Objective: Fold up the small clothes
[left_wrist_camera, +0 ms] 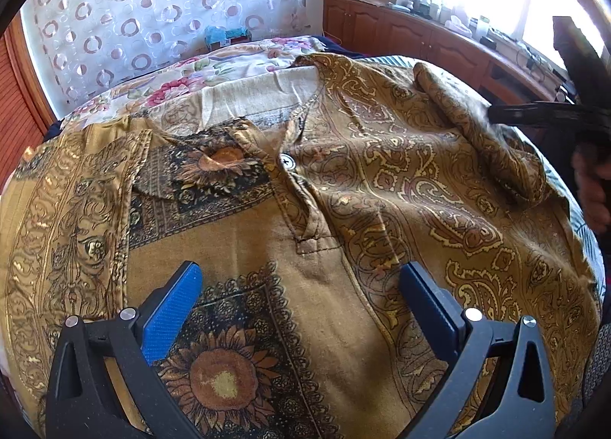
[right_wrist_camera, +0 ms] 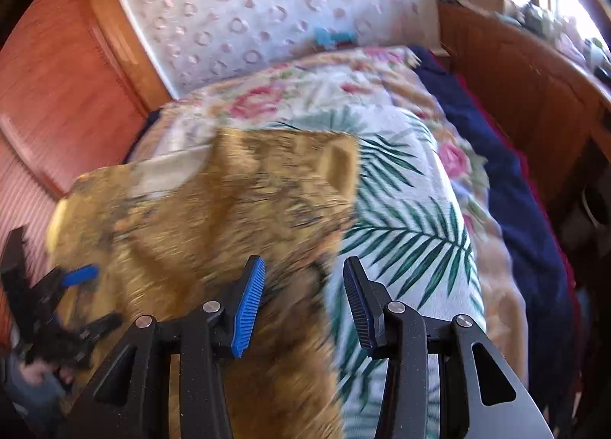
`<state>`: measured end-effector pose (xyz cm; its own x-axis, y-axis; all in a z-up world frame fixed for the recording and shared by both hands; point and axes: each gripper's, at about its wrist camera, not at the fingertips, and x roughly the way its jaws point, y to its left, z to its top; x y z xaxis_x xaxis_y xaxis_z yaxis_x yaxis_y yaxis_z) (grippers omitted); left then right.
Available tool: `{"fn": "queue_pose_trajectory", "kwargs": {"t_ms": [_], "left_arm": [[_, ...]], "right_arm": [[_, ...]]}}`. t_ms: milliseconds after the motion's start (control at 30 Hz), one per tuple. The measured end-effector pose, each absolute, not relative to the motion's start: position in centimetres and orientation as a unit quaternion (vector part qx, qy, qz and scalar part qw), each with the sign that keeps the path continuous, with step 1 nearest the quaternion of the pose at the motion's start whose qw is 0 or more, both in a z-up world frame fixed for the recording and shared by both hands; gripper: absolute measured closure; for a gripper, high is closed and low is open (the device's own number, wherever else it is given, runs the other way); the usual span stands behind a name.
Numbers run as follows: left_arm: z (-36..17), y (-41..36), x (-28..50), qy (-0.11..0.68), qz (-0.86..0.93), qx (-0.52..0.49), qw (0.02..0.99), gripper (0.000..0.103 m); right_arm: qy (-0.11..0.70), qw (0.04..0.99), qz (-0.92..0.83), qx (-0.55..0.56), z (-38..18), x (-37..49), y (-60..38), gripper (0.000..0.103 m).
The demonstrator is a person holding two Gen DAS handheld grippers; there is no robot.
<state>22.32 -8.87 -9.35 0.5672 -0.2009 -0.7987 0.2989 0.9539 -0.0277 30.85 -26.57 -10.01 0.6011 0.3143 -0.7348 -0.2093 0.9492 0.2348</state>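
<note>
Folding looks barely begun: the mustard-brown patterned cotton shirt with sunflower panels (left_wrist_camera: 305,210) lies spread, front up and collar away, across the floral-and-palm-leaf bedspread (right_wrist_camera: 401,191), with only its right sleeve flopped inward over the chest. The other sleeve, both sides and the hem appear still to be folded. The left gripper (left_wrist_camera: 301,297) hovers over the lower chest, pitched steeply down, jaws wide apart and holding nothing. The right gripper (right_wrist_camera: 303,301) angles down at the shirt's right edge, jaws partly parted, nothing clamped between them.
</note>
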Motion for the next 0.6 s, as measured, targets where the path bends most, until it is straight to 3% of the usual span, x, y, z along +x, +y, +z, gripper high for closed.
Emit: {"fn": "queue_pose_trajectory", "kwargs": {"t_ms": [67, 100, 133, 267, 433, 500, 567, 600], "left_arm": [[-9.1, -8.4, 22.1, 0.44, -0.141, 0.048, 0.885, 0.0], [-9.0, -8.2, 22.1, 0.439, -0.139, 0.047, 0.886, 0.0], [-8.9, -8.0, 22.0, 0.437, -0.137, 0.047, 0.888, 0.0], [-8.1, -7.0, 21.6, 0.427, -0.128, 0.043, 0.894, 0.0], [-7.0, -5.8, 21.3, 0.414, -0.121, 0.032, 0.902, 0.0], [-6.7, -5.6, 21.1, 0.412, -0.12, 0.031, 0.903, 0.0], [-6.7, -5.5, 20.9, 0.41, -0.12, 0.032, 0.904, 0.0], [-6.7, -5.4, 20.9, 0.409, -0.12, 0.034, 0.904, 0.0]], "right_arm": [[0.429, 0.887, 0.15, 0.078, -10.4, 32.1, -26.5, 0.059], [0.431, 0.885, 0.153, 0.085, -10.5, 32.7, -26.1, 0.066], [0.429, 0.885, 0.159, 0.086, -10.2, 33.0, -25.8, 0.082], [0.399, 0.895, 0.191, 0.057, -8.1, 33.3, -23.5, 0.095], [0.38, 0.898, 0.223, 0.007, -6.3, 33.4, -20.0, 0.095], [0.375, 0.902, 0.211, -0.023, -6.0, 33.2, -18.9, 0.088], [0.372, 0.905, 0.202, -0.037, -6.1, 33.1, -18.3, 0.067], [0.371, 0.905, 0.203, -0.039, -6.1, 33.2, -17.9, 0.065]]}}
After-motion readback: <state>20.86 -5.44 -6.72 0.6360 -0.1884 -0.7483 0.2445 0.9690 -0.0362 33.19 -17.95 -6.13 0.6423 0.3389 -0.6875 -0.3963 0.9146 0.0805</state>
